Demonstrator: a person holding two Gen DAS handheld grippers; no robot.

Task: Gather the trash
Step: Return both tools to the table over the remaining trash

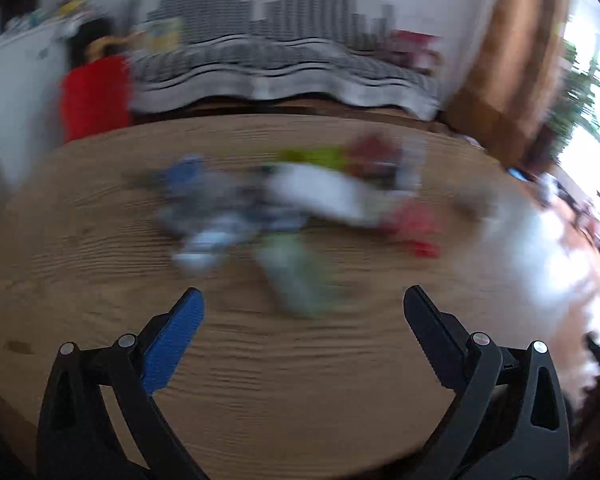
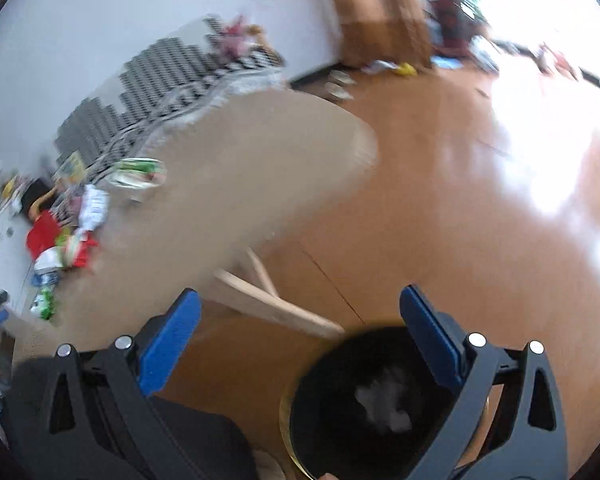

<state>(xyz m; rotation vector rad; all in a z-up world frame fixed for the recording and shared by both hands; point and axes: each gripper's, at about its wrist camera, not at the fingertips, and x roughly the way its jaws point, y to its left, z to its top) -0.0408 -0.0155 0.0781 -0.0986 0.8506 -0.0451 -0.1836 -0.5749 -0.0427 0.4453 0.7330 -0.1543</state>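
A blurred heap of wrappers and packets lies on the round wooden table: blue, white, green and red pieces. My left gripper is open and empty, just short of a green wrapper. My right gripper is open and empty, held above a black trash bin on the floor, with a pale crumpled piece inside. The same trash heap shows at the left of the right wrist view on the table.
A sofa with a striped grey cover stands behind the table. A red cushion is at its left. Wooden table legs stand beside the bin. The floor is glossy brown, with small items by the window.
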